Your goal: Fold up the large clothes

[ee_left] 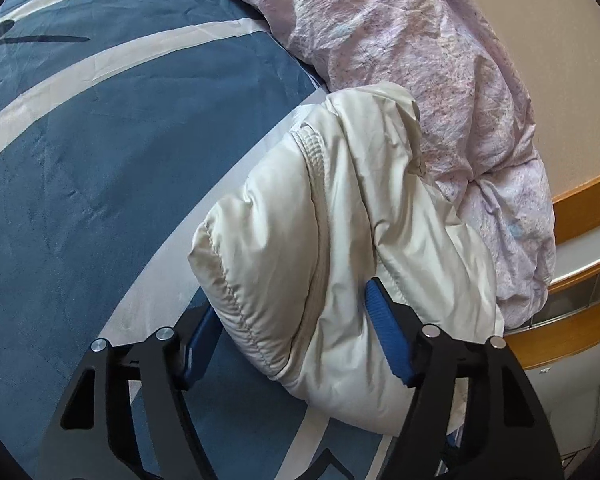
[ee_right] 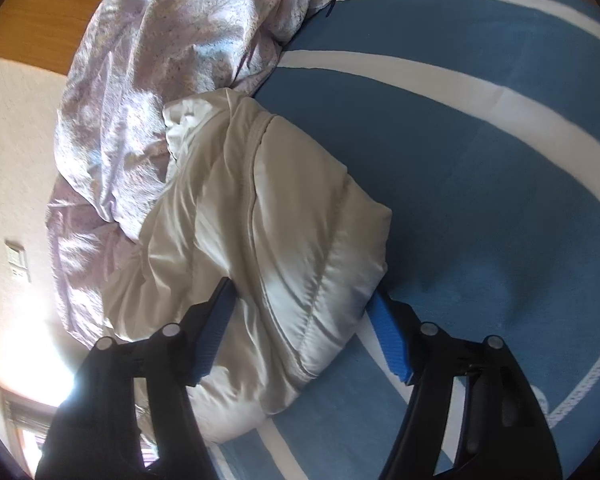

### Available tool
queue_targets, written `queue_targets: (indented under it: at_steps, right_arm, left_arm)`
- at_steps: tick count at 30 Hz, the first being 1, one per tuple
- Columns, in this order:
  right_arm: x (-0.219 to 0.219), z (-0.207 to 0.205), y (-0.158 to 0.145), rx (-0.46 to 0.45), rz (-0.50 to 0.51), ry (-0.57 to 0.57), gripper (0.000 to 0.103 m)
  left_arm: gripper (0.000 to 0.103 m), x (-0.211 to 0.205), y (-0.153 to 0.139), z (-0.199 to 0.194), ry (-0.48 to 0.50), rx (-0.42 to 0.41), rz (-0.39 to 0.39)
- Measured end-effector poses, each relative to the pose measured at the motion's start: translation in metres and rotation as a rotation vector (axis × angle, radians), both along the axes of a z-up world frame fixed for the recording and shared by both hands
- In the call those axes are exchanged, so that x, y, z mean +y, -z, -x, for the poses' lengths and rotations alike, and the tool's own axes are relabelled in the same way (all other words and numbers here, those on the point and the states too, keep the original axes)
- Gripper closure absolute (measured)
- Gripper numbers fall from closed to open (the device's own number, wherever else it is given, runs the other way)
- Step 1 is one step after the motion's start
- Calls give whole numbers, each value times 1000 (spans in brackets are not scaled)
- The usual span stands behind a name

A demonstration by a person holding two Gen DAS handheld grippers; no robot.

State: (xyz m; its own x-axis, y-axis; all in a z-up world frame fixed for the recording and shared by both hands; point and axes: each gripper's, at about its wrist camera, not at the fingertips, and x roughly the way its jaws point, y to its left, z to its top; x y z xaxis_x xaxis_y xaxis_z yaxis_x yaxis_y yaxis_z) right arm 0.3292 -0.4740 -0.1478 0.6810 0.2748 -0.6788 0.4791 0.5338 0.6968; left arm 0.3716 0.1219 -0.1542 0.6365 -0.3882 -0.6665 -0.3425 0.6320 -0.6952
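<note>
- The cream puffer jacket (ee_left: pixel 320 248) is a padded, quilted bundle with stitched seams and a smooth, faintly shiny shell — folded into a thick, rounded packet lying on the bed.
- It rests on a blue bed cover (ee_left: pixel 100 184) with broad pale stripes, a flat, matte weave; its far end touches a crumpled lilac duvet (ee_left: pixel 420 64) with a fine print, heaped along the bed's edge.
- Beyond the duvet stand a beige textured wall (ee_left: pixel 560 80) and an orange-brown wooden bed frame (ee_left: pixel 580 196).
- The left claw (ee_left: pixel 296 340) straddles the near end of the jacket; its right blue ribbed pad (ee_left: pixel 384 328) presses into the padding, while the other pad is half hidden behind the bundle, so a firm grip on that side cannot be confirmed.
- In the right wrist view the right claw (ee_right: pixel 304 328) also spans the jacket (ee_right: pixel 268 240); one pad (ee_right: pixel 216 332) sinks into the fabric, the other (ee_right: pixel 392 340) touches the packet's corner.
- Both claws stand half-wide, angled down onto the bed (ee_right: pixel 480 160), their black frames cut off by the picture's lower edge.
- No hand is visible — only the tools.
</note>
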Motion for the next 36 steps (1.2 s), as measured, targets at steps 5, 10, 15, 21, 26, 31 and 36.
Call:
queue_targets:
  at_steps: [5,10,15,21,26,31,36]
  right_arm:
    - [-4,3,8,-63,-74,26,52]
    - [-7,6,8,-127,-126,23,75]
    - [0,8,-11,-168,-83,0,81]
    - [12,29,-28,-191,-57,-63,83]
    - [29,60,-31,-180,-40,-124,83]
    - [43,88,-33,-168,-21,-169,83]
    - [56,107,-35,-153,22,-178,83]
  left_arm:
    - [46,6,7,3,-48,-32,81]
    - [72,11,6,10,-84,-89,149]
    - [83,13,-11,16,-87,-157,155]
    - [84,29,-25,40,-97,-201,153]
    - [84,49,-21,76,-112,-202,173]
    - [84,65,-22,111,-127,-209,174]
    - [84,74,-17,131,-143,-196,193]
